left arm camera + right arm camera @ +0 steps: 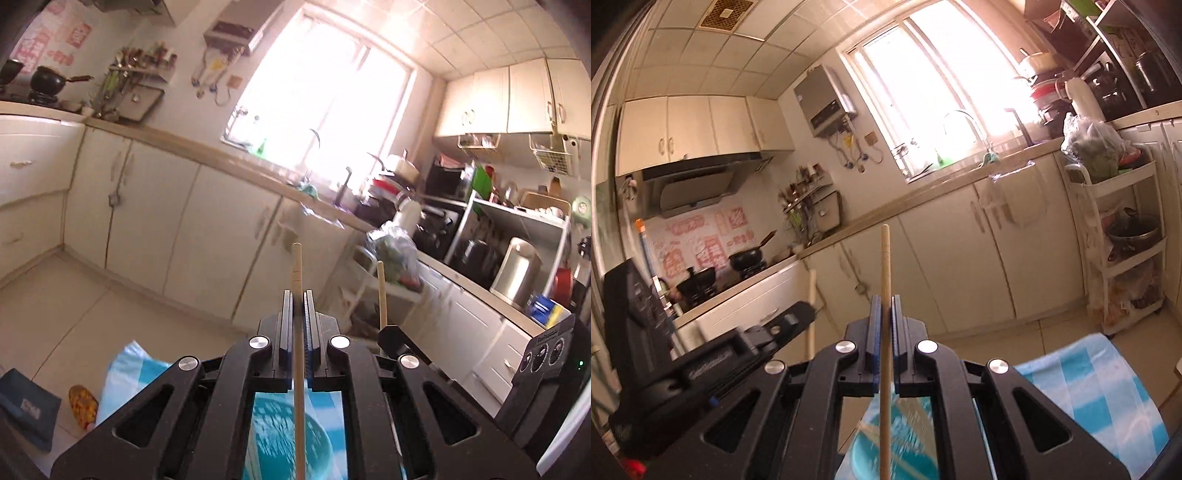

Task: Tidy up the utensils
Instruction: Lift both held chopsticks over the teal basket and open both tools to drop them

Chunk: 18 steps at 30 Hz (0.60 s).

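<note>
left gripper (pixel 298 295) squeezes one chopstick (pixel 297 266) in the middle of its view | right gripper (pixel 885 300) squeezes the other chopstick (pixel 885 254), low middle | both sticks look light, stiff, a bit slippery — hold near the middle | teal bowl (pixel 280 435) below on checked cloth (pixel 1108 391) | writing too blurry to read

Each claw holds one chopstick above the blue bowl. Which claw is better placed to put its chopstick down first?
Probably neither. The left claw and the right claw are each shut on a chopstick pointing up, with the blue bowl directly beneath both. Slight preference: left, its bowl view looks more centred.
</note>
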Available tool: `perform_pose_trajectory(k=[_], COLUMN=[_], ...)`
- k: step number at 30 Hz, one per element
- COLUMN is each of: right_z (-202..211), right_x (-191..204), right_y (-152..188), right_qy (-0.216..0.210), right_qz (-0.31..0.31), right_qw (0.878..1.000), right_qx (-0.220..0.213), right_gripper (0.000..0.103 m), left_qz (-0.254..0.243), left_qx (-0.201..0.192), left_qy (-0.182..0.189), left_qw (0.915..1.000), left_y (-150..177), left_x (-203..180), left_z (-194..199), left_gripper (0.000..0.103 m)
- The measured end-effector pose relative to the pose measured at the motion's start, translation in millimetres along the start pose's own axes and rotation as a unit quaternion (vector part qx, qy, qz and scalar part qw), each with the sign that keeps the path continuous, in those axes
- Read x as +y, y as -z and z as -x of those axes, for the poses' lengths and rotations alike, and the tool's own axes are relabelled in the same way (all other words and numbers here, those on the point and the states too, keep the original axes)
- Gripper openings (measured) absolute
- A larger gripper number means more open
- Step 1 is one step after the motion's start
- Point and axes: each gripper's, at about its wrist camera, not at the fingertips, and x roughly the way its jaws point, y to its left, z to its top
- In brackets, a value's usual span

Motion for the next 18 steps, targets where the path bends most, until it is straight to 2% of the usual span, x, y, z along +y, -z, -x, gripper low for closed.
perform_pose_trajectory(k=[6, 13, 18], right_z=[-37.2, -37.6, -42.1], right_x=[-20.7, -13.3, -18.0], right_y=[19.9, 44.2, 61.4], right_qy=[0.033, 0.054, 0.065], right_qz=[-0.022, 0.019, 0.029], right_qw=[0.999, 0.997, 0.995], right_qx=[0.032, 0.047, 0.068], right_gripper=[0.006, 0.006, 0.006], left_qz=[-0.002, -0.027, -0.042], left_qx=[-0.015, -0.003, 0.014], left_qy=[-0.044, -0.079, -0.089], left_qw=[0.9989, 0.9965, 0.9950], left_y=[14.8, 38.7, 56.0], left_x=[20.9, 32.6, 34.1], left_z=[-29.1, -42.5, -37.0], left_gripper=[0.005, 0.005, 0.005])
